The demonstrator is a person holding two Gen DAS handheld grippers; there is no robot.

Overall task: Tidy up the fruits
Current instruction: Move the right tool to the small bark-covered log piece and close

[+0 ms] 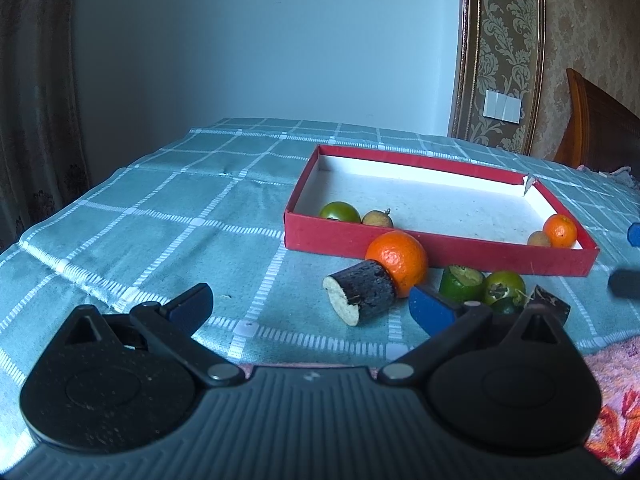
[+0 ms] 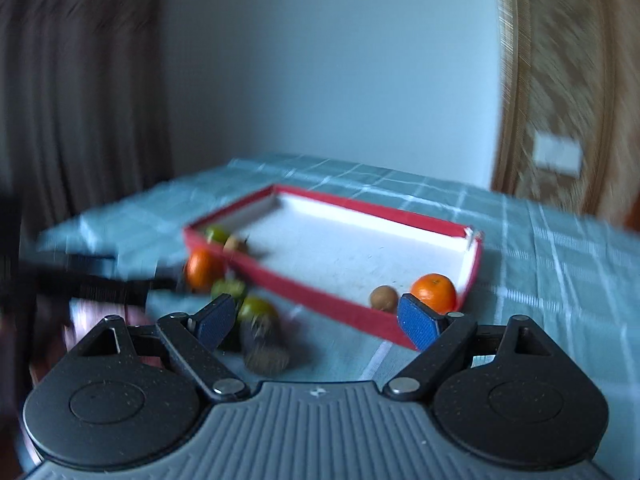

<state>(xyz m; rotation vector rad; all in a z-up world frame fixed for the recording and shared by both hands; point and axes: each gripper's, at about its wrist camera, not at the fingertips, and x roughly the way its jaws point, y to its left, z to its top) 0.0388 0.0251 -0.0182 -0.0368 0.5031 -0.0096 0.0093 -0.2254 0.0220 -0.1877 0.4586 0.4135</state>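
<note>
While both grippers tilt down over the red tray (image 1: 440,246), left (image 1: 316,306) and right (image 2: 316,316) jaws gape empty.

No readable text, label, brand or number shows anywhere.

box (image 1: 436,250) middle bare | fruit pile (image 1: 460,284) crowds near wall; cloth (image 1: 160,220) left open

Pale wall (image 1: 260,40) behind a checked table

A teal grid tablecloth (image 1: 140,220) meets that wall; brown curtains (image 1: 36,80) hang left, damask wallpaper (image 1: 504,48) (with a white switch plate (image 1: 502,107)) right.
</note>
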